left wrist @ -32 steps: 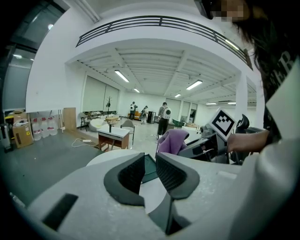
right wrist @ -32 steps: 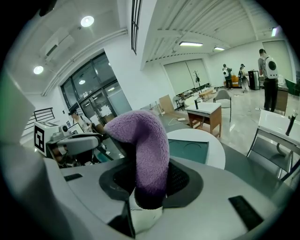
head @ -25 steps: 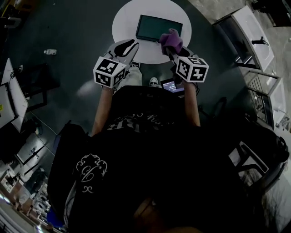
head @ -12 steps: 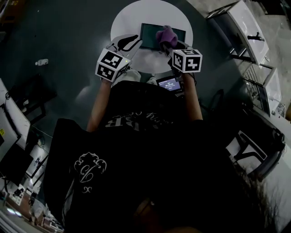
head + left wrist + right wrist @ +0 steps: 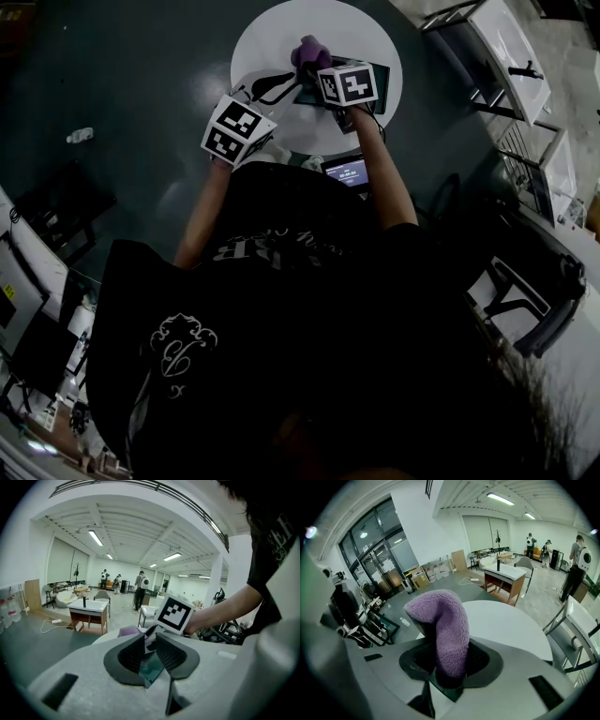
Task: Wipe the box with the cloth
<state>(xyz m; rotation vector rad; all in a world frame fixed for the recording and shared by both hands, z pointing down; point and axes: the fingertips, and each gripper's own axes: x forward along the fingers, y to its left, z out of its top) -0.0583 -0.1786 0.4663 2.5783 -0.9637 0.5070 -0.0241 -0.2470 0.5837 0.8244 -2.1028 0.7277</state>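
Cloth (image 5: pixel 440 630) — upright between jaws of right gripper (image 5: pixel 449 660)

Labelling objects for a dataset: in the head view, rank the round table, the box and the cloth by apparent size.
Largest: round table.
Next: box, though partly covered.
Smallest: cloth.

**A big open-plan work hall**

White ceiling beams carry long strip lights (image 5: pixel 95 537) over a wide room with a thick square column (image 5: pixel 215 581). One wall is tall glass doors (image 5: pixel 379 569) in dark frames. Small white-topped desks (image 5: pixel 89 613) and chairs (image 5: pixel 101 596) stand well apart on a bare dark floor (image 5: pixel 141 56), near a round white counter (image 5: pixel 267 37). Far back, several people (image 5: pixel 140 590) with backpacks stand in a group.
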